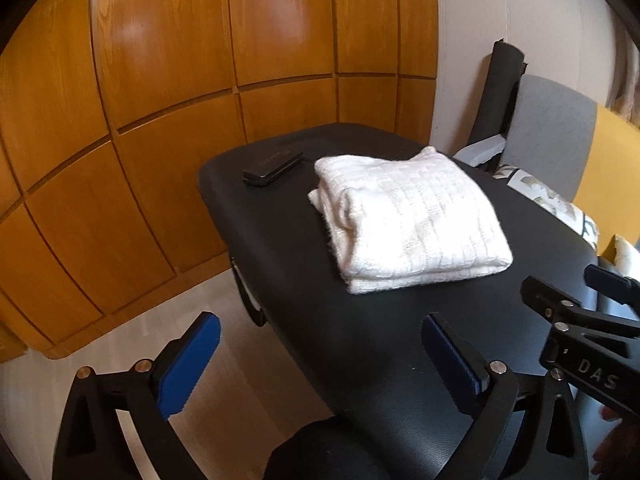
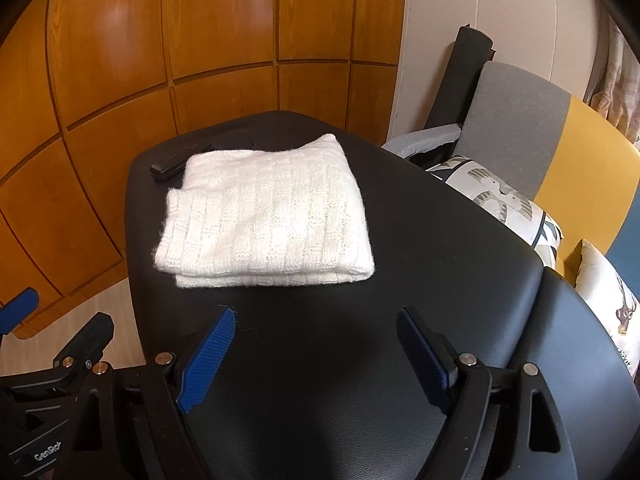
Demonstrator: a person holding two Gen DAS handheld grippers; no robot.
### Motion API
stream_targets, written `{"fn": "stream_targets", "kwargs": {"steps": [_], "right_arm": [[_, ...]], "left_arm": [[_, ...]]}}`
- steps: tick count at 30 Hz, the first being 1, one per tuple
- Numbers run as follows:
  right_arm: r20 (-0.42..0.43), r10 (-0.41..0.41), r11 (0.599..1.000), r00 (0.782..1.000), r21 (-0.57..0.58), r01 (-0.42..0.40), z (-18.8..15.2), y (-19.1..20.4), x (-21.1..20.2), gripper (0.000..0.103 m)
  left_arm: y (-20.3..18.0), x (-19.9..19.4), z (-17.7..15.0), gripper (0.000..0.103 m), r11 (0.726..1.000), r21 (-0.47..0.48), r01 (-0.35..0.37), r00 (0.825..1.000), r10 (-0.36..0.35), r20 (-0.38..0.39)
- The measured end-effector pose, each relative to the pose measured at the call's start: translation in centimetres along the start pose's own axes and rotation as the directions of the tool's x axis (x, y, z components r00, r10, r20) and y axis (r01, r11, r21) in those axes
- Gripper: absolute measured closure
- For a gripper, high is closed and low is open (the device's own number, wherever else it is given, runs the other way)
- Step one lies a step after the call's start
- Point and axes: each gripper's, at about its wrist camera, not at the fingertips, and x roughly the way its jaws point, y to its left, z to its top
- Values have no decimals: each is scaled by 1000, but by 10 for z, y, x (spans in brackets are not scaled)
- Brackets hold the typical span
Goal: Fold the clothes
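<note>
A white knitted garment (image 1: pixel 408 220) lies folded into a thick rectangle on the black padded table (image 1: pixel 360 340); the right wrist view shows the same garment (image 2: pixel 268 212) on the table (image 2: pixel 320 380). My left gripper (image 1: pixel 320 354) hangs open over the table's near left edge, short of the garment, with nothing between its blue pads (image 1: pixel 188 364). My right gripper (image 2: pixel 314 354) is also open and empty, in front of the garment's near edge. Part of the right gripper (image 1: pixel 580 332) shows at the right of the left wrist view.
A flat black case (image 1: pixel 272 168) lies at the table's far end, beside the garment. Wooden wall panels (image 1: pixel 160 80) stand behind and to the left. A grey and yellow armchair (image 2: pixel 520 128) with patterned cushions (image 2: pixel 504 200) stands close on the right. Pale floor (image 1: pixel 140 352) lies to the left.
</note>
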Motion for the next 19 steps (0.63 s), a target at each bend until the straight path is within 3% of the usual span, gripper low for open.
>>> {"fn": "stream_targets", "kwargs": {"steps": [5, 9, 19], "right_arm": [[-5, -2, 1000, 1000, 6, 2, -1, -3, 2, 18], [-9, -2, 1000, 1000, 17, 2, -1, -6, 4, 18], [-24, 8, 1000, 1000, 23, -7, -3, -8, 10, 18]], "left_arm": [[6, 2, -3, 0, 995, -38, 93, 995, -94, -23], [10, 6, -6, 0, 991, -75, 109, 993, -112, -40], [1, 6, -8, 0, 998, -34, 48, 999, -49, -20]]}}
